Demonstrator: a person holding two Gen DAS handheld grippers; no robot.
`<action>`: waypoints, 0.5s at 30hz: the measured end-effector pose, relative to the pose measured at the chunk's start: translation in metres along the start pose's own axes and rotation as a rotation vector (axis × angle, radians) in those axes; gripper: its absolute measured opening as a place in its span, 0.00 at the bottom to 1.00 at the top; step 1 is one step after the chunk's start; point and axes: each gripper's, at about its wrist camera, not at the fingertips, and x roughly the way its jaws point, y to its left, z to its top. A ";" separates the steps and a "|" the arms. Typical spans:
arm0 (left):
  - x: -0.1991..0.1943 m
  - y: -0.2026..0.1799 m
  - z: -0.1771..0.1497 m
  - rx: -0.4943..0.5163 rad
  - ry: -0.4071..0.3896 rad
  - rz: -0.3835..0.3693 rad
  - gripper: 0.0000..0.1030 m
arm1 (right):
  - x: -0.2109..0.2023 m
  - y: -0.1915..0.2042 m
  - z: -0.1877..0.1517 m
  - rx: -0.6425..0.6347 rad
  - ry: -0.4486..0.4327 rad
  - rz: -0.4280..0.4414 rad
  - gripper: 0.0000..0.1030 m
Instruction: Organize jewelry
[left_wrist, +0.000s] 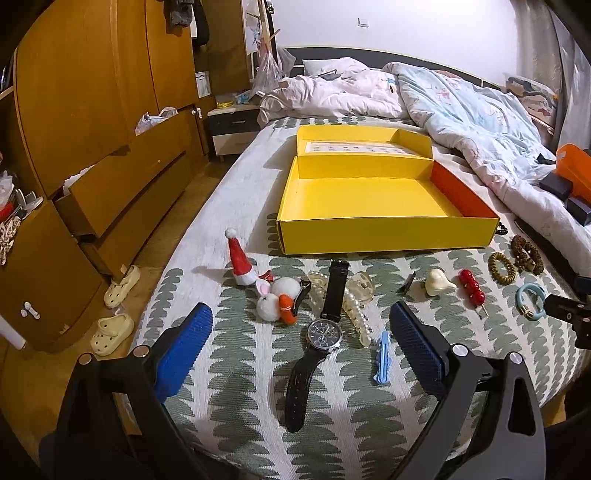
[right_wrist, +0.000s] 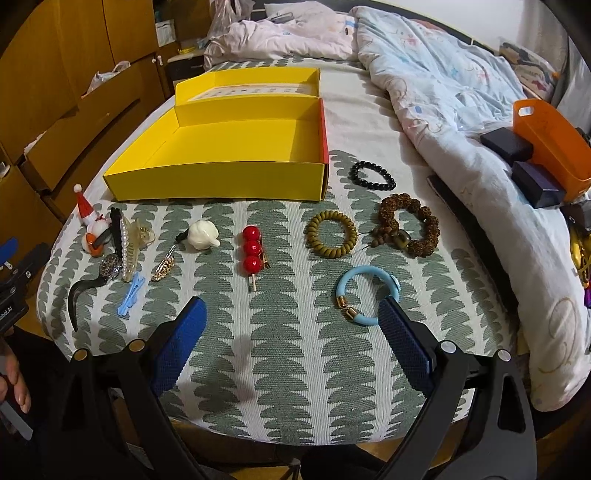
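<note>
On the bedspread: wristwatch is being framed, ungrasped, before empty yellow box | left gripper and right gripper are being held wide, empty | step judged: first pick | next: descent, closure on strap.

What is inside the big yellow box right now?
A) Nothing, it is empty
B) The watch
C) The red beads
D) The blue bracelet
A: the yellow box shows only its bare floor, while the watch, the blue bracelet and the red beads all lie on the bed cover in front of it.
</note>
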 end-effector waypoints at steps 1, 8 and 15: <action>0.000 0.000 0.000 -0.001 0.002 0.001 0.92 | 0.000 0.000 0.000 0.001 0.001 -0.001 0.91; 0.004 0.004 0.001 -0.007 0.017 0.009 0.92 | 0.001 -0.005 -0.001 0.014 -0.002 -0.010 0.91; 0.005 0.003 0.001 -0.002 0.017 0.007 0.92 | -0.001 -0.012 -0.001 0.030 -0.007 -0.031 0.91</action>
